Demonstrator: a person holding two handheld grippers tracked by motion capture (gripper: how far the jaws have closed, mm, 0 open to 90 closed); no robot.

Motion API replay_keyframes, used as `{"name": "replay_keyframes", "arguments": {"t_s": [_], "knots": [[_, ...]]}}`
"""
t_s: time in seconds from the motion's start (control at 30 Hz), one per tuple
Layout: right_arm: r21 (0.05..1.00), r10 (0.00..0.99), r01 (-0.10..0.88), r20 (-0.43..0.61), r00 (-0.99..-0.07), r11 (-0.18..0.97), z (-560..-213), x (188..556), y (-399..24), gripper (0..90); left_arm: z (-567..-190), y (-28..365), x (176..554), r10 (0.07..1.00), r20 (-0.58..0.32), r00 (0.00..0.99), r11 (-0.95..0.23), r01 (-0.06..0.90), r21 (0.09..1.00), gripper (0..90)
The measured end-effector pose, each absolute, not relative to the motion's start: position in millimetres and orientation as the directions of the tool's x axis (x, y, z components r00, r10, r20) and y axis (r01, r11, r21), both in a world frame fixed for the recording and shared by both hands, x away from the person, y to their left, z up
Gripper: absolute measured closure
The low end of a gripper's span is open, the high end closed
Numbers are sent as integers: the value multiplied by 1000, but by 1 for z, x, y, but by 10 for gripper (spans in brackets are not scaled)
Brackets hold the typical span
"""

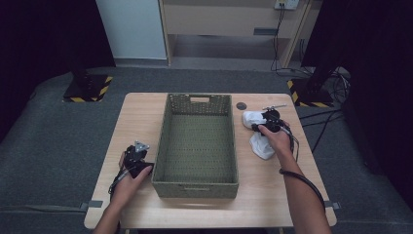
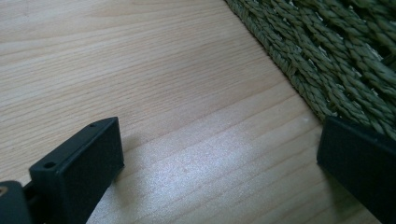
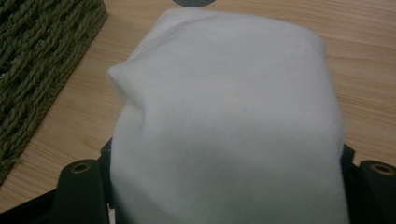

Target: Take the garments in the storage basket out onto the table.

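A white cloth [image 1: 262, 146] lies crumpled on the wooden table [image 1: 141, 112], to the right of a green woven basket [image 1: 197, 186]. My right gripper [image 1: 267, 123] rests on the far part of that cloth. In the right gripper view the cloth [image 3: 229, 116] bulges between and over the jaws, which stand wide apart with their tips hidden. My left gripper [image 1: 138, 153] sits on the table beside the basket's left wall. Its jaws are open around bare wood [image 2: 219, 154], with the basket wall [image 2: 336, 60] just past the right jaw.
The basket has nothing in it. A small dark round disc [image 1: 241, 106] lies on the table behind the cloth and shows at the top edge in the right gripper view [image 3: 194, 2]. Grey floor surrounds the table; stands with yellow-black bases [image 1: 87, 87] are behind.
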State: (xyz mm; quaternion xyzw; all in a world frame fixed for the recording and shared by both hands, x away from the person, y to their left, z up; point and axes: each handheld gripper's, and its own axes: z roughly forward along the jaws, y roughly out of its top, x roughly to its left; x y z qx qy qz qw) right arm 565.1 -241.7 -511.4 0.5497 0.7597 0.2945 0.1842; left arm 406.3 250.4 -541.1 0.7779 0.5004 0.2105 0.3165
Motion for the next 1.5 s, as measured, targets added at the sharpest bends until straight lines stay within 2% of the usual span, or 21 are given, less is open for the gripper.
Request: {"name": "replay_keyframes", "arguments": {"t_s": [0.23, 0.37, 0.73, 0.9, 1.23, 1.5], "knots": [[648, 947, 740, 86, -308, 182, -509, 564, -244, 85, -541, 250, 406, 912, 11, 411, -299, 645, 703, 0], [663, 946, 727, 87, -311, 178, -501, 561, -247, 43, -541, 250, 406, 912, 11, 411, -299, 645, 703, 0], [715, 949, 683, 94, -302, 147, -467, 558, -252, 38, -541, 250, 406, 912, 11, 411, -299, 645, 703, 0], [731, 945, 675, 146, -292, 96, -457, 557, -248, 35, -541, 250, 406, 912, 11, 411, -299, 645, 703, 0], [756, 947, 642, 97, -307, 131, -433, 550, -241, 35, -541, 250, 406, 911, 11, 411, -299, 645, 703, 0], [764, 947, 632, 96, -308, 128, -416, 542, -240, 36, -541, 250, 406, 912, 11, 411, -299, 645, 703, 0]]}}
